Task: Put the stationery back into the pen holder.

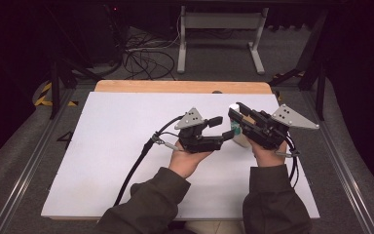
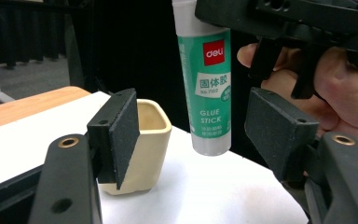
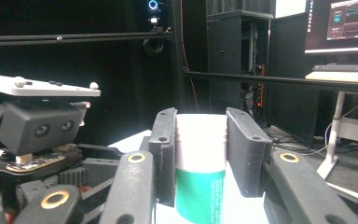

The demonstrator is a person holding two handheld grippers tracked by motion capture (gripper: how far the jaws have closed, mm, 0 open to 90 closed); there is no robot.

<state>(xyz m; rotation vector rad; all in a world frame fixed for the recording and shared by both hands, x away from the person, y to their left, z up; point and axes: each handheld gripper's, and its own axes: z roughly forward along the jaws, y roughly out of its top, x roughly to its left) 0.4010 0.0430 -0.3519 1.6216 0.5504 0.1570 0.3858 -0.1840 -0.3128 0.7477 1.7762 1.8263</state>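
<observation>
Cylindrical plastic glue stick (image 2: 208, 88), labelled "deli GLUE STICK", clamped by right gripper (image 3: 199, 154), left gripper (image 2: 191, 135) held part-open, glazed cream cup (image 2: 144, 149) beside.

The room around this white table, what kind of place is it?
Probably a lab or recording studio: black curtains ring the table, loose cables lie on the carpet, and a computer monitor shows graphs.

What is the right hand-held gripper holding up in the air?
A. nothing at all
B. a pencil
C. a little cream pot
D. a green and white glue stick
D: the right hand-held gripper has its jaws clamped on the white cap end of the green and white glue stick, which hangs above the table.
</observation>
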